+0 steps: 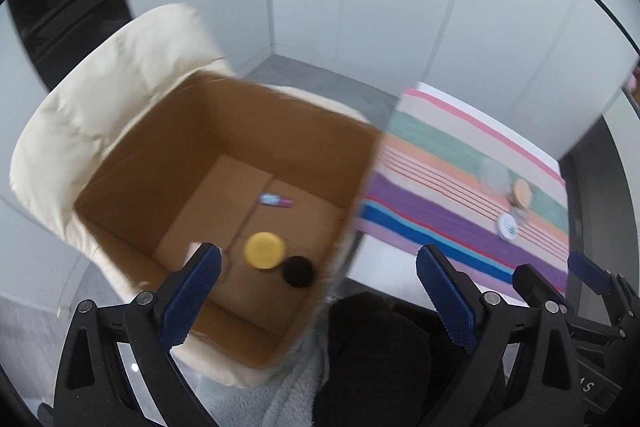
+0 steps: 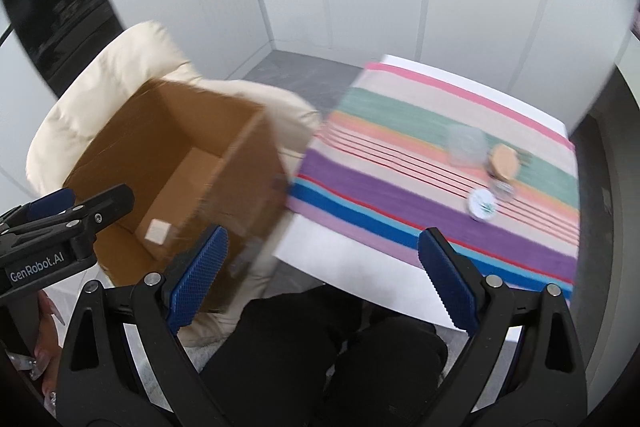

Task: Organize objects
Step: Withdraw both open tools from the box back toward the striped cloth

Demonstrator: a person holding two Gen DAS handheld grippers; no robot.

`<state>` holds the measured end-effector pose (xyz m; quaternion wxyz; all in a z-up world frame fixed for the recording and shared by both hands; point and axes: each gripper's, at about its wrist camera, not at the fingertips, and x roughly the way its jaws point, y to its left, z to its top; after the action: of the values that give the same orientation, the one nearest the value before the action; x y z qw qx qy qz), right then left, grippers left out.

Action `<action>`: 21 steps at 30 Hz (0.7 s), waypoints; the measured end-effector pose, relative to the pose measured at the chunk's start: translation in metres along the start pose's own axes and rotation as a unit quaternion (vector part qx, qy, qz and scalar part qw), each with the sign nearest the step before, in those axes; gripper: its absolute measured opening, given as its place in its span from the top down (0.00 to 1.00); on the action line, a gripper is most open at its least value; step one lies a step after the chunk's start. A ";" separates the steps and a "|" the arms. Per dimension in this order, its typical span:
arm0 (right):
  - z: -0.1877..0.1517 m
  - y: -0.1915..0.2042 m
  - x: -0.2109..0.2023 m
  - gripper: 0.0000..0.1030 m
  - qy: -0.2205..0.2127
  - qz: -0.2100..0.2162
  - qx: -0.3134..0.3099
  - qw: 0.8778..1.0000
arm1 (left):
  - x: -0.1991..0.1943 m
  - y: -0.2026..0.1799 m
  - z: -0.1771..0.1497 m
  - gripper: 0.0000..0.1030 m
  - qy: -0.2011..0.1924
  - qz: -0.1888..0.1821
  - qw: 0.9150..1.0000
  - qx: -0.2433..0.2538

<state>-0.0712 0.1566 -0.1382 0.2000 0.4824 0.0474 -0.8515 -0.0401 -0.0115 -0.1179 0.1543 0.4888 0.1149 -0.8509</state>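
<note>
Overall, both views are smeared by motion blur, so fine detail is hard to read. The cardboard box [image 1: 224, 195] sits open on a cream cushioned chair [image 1: 100, 115], and its near wall is partly covered by the left claw [image 1: 320, 291], whose blue-padded fingers stand wide apart with nothing between them. Inside the box, on the floor flaps, lie a yellow round lid [image 1: 264, 249], a black round object [image 1: 298, 271] touching it, and a small blue-and-pink tube [image 1: 276, 201] farther back; what the black item is cannot be told. A pale square patch at the box floor is half hidden behind the left finger.

From the right wrist view the box interior is mostly cut off by its own wall, and only that pale square [image 2: 157, 230] shows. The right claw [image 2: 322, 277] is also spread open and empty, held above the person's dark-clothed lap [image 2: 320, 355].

To the right stands the white counter [image 2: 344, 267] covered by a striped cloth [image 2: 400, 195]. On the cloth, well apart from the box, a cluster remains: a clear container [image 2: 466, 146] that is barely visible, a cork-topped jar [image 2: 504, 159], a small glass jar [image 2: 503, 189] and a white round tin [image 2: 482, 203] just beside it. The other claw's black frame intrudes at the edge of each view.
</note>
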 end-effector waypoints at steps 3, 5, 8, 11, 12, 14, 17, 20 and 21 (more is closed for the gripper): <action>-0.009 -0.033 -0.011 0.05 -0.005 -0.020 0.028 0.999 | -0.001 -0.029 -0.002 0.04 0.001 -0.014 1.000 0.023; -0.016 -0.056 -0.018 0.05 -0.006 -0.032 0.048 0.998 | -0.001 -0.049 -0.005 0.04 0.002 -0.023 0.999 0.040; -0.028 -0.090 -0.030 0.05 -0.008 -0.050 0.076 0.996 | -0.003 -0.078 -0.009 0.04 0.001 -0.037 0.997 0.065; -0.038 -0.119 -0.040 0.05 -0.010 -0.068 0.100 0.993 | -0.004 -0.100 -0.012 0.04 0.003 -0.049 0.995 0.082; -0.043 -0.130 -0.045 0.05 -0.011 -0.074 0.109 0.991 | -0.005 -0.110 -0.013 0.04 0.004 -0.054 0.995 0.089; -0.050 -0.146 -0.052 0.05 -0.013 -0.084 0.125 0.989 | -0.005 -0.120 -0.014 0.04 0.004 -0.061 0.993 0.099; -0.060 -0.167 -0.063 0.05 -0.014 -0.097 0.144 0.985 | -0.008 -0.142 -0.018 0.04 0.003 -0.071 0.991 0.116; -0.069 -0.185 -0.073 0.05 -0.017 -0.110 0.160 0.981 | -0.010 -0.163 -0.025 0.03 -0.002 -0.078 0.988 0.135; -0.073 -0.192 -0.076 0.05 -0.019 -0.112 0.166 0.980 | -0.008 -0.170 -0.027 0.03 -0.006 -0.079 0.987 0.142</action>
<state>-0.0522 0.3746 -0.1341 0.0210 0.4846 -0.0444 -0.8733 -0.0784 0.1564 -0.1168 0.0164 0.4903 0.0296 -0.8709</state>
